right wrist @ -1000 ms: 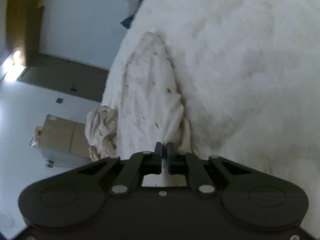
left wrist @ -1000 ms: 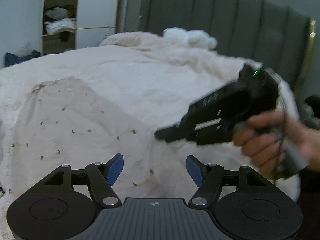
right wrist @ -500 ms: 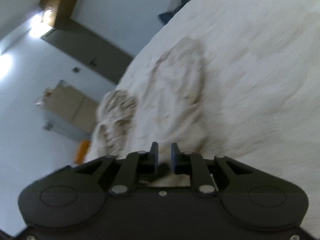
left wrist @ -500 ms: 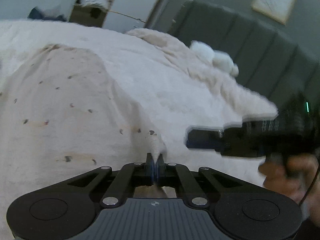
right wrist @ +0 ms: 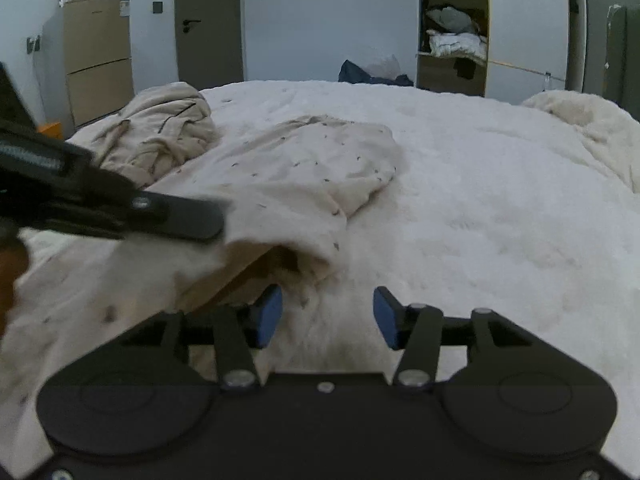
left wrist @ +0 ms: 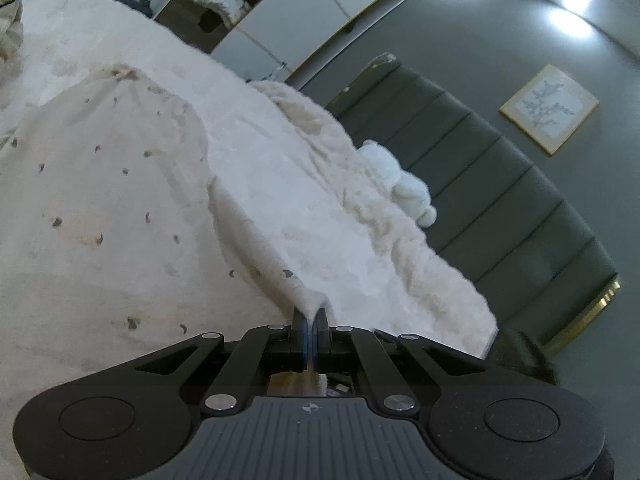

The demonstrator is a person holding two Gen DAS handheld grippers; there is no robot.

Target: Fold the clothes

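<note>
The left tongs [left wrist: 310, 330] were pinched tight on one edge of the spotted cloth [left wrist: 100, 208]. That lifted the edge into a little peak right at the tips, probably so the cloth could be pulled over and folded. The rest of the spotted cloth lay flat on the bed [left wrist: 256, 168], spreading away to the left of the left tongs.

The right tongs [right wrist: 326, 316] were opening, with their blue pads apart. Nothing was clamped between them. A loose corner of the spotted cloth lay just ahead of their left pad, with only fluffy bed cover in the gap. I think they had let go so they could grab a new spot.

In the right view, the left tongs reached in from the left side, just above the cloth, a bit blurry.

Farther ahead of the right tongs, a crumpled robe [right wrist: 160, 128] sat touching the spotted cloth. It might get in the way of a fold going that way. A white soft toy [left wrist: 400, 184] lay far to the right of the left tongs, by the dark headboard [left wrist: 500, 184]. An open closet [right wrist: 452, 40] stood past the bed.
</note>
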